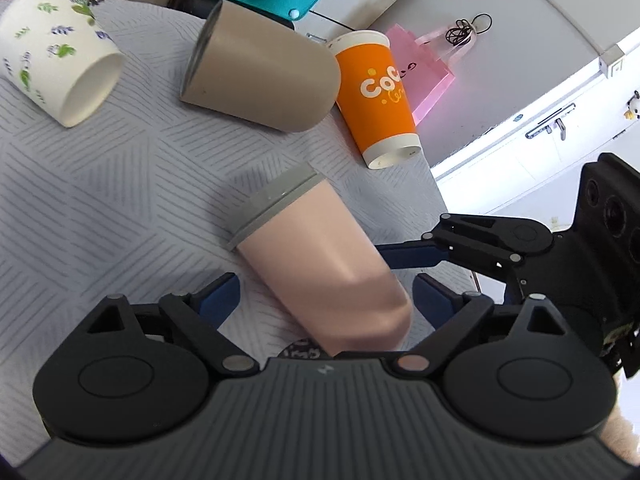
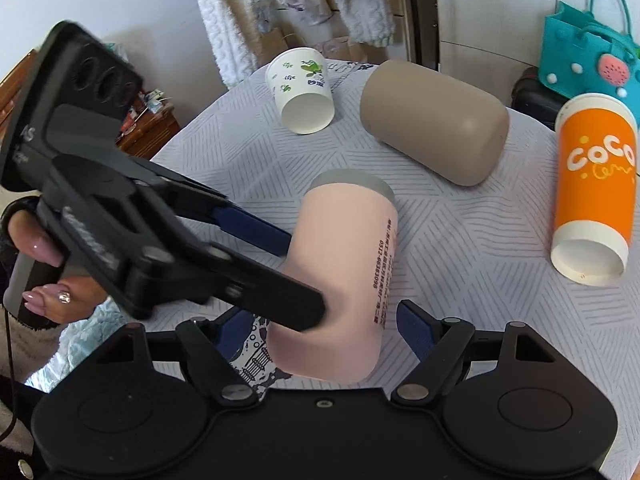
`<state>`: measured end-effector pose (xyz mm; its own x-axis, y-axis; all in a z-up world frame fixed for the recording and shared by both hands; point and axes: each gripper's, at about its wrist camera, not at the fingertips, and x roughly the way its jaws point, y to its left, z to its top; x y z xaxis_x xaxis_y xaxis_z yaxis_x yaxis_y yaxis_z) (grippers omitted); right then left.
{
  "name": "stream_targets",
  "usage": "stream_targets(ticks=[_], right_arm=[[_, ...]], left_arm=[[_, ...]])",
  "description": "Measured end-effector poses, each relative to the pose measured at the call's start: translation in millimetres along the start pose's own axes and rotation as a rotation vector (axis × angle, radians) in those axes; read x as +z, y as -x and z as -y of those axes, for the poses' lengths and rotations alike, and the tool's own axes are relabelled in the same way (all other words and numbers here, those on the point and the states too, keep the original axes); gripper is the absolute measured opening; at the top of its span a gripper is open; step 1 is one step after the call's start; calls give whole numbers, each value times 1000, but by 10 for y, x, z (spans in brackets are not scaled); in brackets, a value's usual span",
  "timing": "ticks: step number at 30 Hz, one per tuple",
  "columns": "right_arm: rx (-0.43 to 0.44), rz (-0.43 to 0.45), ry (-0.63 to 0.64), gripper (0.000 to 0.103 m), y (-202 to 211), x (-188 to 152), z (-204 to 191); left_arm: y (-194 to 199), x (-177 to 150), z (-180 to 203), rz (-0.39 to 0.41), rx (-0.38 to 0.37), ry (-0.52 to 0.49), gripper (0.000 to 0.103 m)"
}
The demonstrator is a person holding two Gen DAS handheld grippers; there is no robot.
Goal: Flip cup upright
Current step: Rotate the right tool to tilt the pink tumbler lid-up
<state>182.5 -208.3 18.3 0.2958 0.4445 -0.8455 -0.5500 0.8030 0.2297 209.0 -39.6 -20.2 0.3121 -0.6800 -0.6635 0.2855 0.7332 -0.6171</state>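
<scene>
The left gripper [image 2: 300,276] comes in from the left of the pink tumbler [image 2: 344,248], jaws wide, one finger behind the tumbler's lower body and one in front. I cannot tell whether either finger presses on it.

The tumbler lies on its side on the grey tablecloth [image 2: 460,240], grey-banded mouth pointing away and base close in. The right gripper [image 2: 322,312] straddles that base, also spread wide with a gap on each side.

Neither tool seems to have a real hold, so a one-sided nudge would likely roll the smooth round body off line, perhaps over the cloth edge close by the tumbler's base. Two tools crowding one end may also clash as they close.

Beyond the tumbler lie the floral paper cup [image 2: 304,88], the taupe cup [image 2: 436,120] and, far right, the orange CoCo cup [image 2: 592,184]. All are well apart from it, though a swinging mouth end could reach the taupe one.
</scene>
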Motion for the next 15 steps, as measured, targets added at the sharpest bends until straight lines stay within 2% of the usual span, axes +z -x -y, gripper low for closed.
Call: stream_targets(ticks=[2, 6, 15], right_arm=[[-3, 8, -2, 72, -14, 23, 15], [0, 23, -5, 70, -20, 41, 58], [-30, 122, 36, 70, 84, -159, -7]], left_arm=[[-36, 24, -12, 1, 0, 14, 82], [-66, 43, -16, 25, -7, 22, 81], [-10, -63, 196, 93, 25, -132, 78]])
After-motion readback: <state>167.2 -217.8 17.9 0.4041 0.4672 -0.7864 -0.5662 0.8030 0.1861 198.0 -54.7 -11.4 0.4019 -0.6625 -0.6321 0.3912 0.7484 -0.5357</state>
